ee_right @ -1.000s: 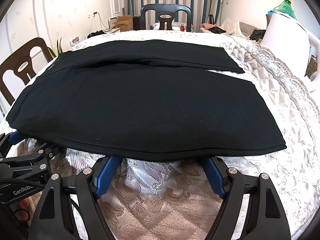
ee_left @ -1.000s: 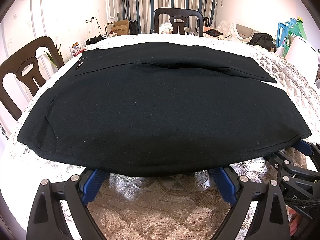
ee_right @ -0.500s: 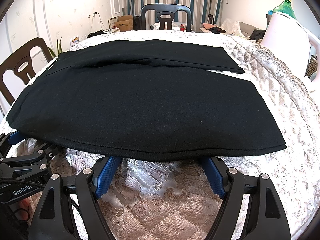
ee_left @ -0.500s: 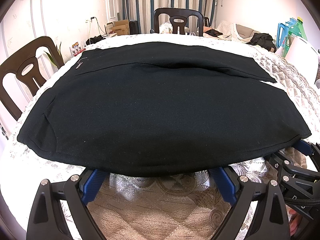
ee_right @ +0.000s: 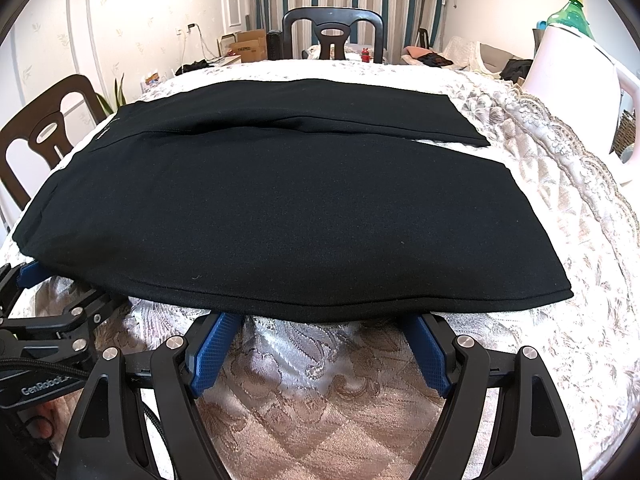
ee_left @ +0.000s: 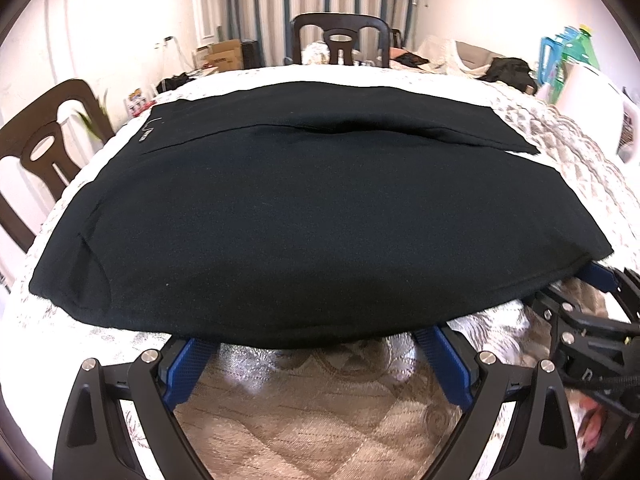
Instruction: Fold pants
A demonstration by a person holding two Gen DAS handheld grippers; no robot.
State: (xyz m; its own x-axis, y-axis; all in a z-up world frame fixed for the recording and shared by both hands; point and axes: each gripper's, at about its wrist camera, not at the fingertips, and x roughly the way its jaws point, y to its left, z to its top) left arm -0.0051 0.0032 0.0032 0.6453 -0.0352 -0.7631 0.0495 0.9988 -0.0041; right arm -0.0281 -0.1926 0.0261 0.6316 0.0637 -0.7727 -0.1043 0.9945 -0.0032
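Black pants (ee_left: 312, 208) lie spread flat on the table, waist to the left, the two legs running right; they also show in the right wrist view (ee_right: 280, 208). My left gripper (ee_left: 316, 344) is open, its blue fingers (ee_left: 188, 368) at the near hem, tips hidden under the cloth edge. My right gripper (ee_right: 320, 320) is open at the near hem further right, its blue fingers (ee_right: 212, 348) wide apart with tips under the edge. Each gripper appears at the side of the other's view.
The table has a quilted floral cloth (ee_right: 320, 400). A white kettle (ee_right: 580, 92) and green bottle (ee_right: 572, 12) stand at the right. Dark wooden chairs stand at the far side (ee_left: 340, 40) and at the left (ee_left: 44, 144).
The left wrist view has shifted slightly and its edges are blurred, so the left gripper is moving a little. The right gripper and the pants look unchanged.
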